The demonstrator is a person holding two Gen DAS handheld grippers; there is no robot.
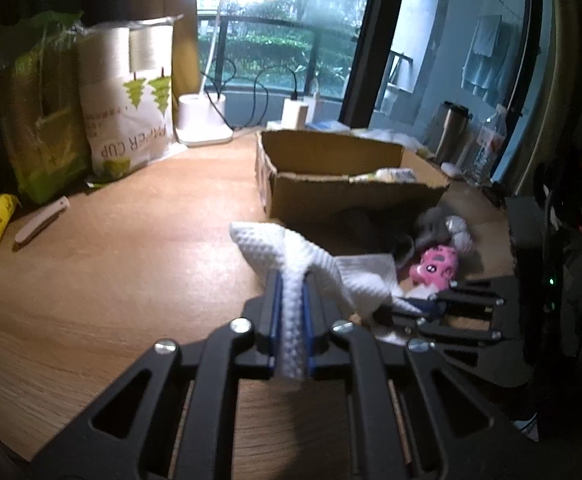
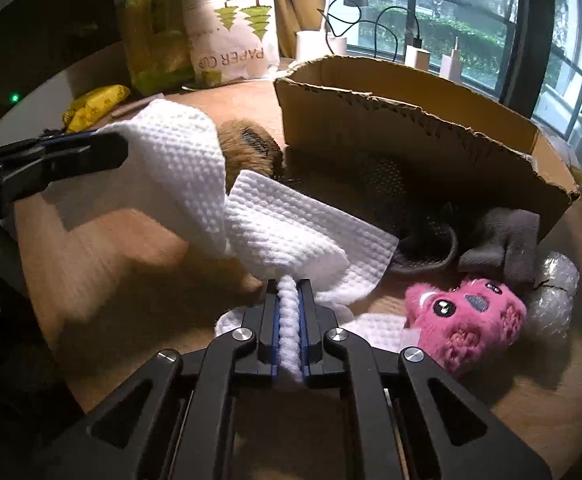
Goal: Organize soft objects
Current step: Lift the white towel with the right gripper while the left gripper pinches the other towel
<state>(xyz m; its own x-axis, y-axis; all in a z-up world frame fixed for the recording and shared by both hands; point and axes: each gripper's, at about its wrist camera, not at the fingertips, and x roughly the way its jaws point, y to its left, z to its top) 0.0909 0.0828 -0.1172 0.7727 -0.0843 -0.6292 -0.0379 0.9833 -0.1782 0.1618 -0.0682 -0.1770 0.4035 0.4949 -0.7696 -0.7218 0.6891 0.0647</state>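
Tongs, left [image 1: 290, 280] and right [image 2: 289, 286], each pinch the white cloth [image 2: 179, 160]; only the right view shows a brown plush [image 2: 247, 146].

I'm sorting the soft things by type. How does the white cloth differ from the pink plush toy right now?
The white cloth is flat, waffle-textured fabric; the pink plush toy is stuffed, furry, with a face. The cloth is pinched by both the left gripper and right gripper; the toy lies ungripped on the table. Both are outside the cardboard box.

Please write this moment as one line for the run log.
left gripper: shut on white cloth | right gripper: shut on same cloth | pink plush toy: on table beside cardboard box
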